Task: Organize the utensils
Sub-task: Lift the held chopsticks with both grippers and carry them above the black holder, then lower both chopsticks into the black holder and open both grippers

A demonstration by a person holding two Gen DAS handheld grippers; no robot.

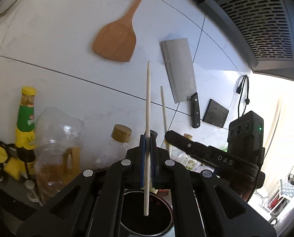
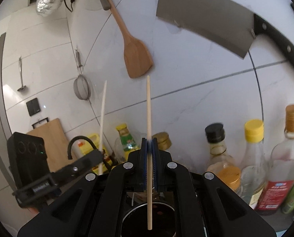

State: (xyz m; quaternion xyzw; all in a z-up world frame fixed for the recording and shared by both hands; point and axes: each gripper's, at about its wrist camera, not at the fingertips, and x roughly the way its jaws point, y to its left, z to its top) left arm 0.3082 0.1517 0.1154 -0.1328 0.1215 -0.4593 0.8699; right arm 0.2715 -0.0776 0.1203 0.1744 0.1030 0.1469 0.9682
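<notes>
Bottles (image 2: 253,158) crowd the wall's foot, blocking any low pass. Higher up, a cleaver (image 1: 179,71) and wooden spatula (image 1: 117,39) hang flat against the tiles, with bare wall (image 1: 58,39) beside them.

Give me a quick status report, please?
Left claw shut on a pale wooden chopstick. Right claw shut on its twin. Dark round holder below, unobstructed.

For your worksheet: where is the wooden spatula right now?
The wooden spatula hangs on the white tiled wall, left of the cleaver in both wrist views, above the row of bottles.
</notes>
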